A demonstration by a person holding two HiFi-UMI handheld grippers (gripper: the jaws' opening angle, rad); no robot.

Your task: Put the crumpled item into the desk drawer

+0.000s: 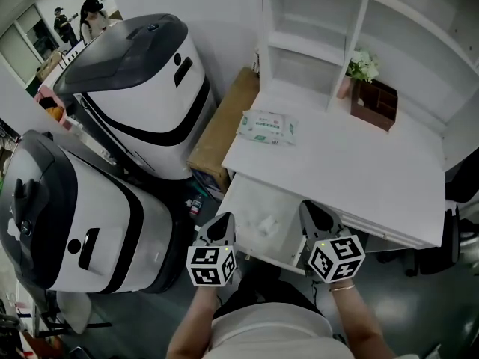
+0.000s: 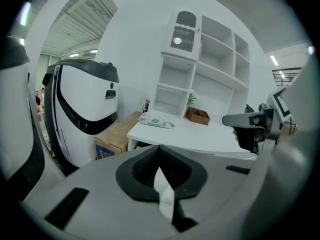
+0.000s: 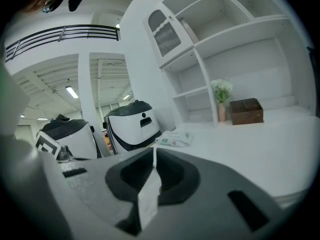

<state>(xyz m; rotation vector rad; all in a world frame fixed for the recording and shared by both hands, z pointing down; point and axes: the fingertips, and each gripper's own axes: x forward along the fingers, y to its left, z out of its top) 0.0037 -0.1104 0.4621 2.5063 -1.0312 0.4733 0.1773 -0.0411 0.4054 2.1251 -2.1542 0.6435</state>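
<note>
The white desk (image 1: pixel 352 170) has its drawer (image 1: pixel 233 200) pulled out below the front edge. A crumpled white item (image 1: pixel 266 223) lies inside the drawer. My left gripper (image 1: pixel 222 223) hovers at the drawer's near left corner, and my right gripper (image 1: pixel 310 214) is at its near right side. In the left gripper view the left gripper (image 2: pixel 159 148) has its jaws closed together with nothing between them. The right gripper (image 3: pixel 153 153) looks the same in the right gripper view, shut and empty. Neither gripper touches the crumpled item.
A pack of wipes (image 1: pixel 267 126) lies on the desk's left part. A wooden box (image 1: pixel 374 103) and a small flower vase (image 1: pixel 358 72) stand by the shelf unit. A cardboard box (image 1: pixel 221 126) and two large white-and-black machines (image 1: pixel 142 88) stand left. A chair (image 1: pixel 449 230) sits right.
</note>
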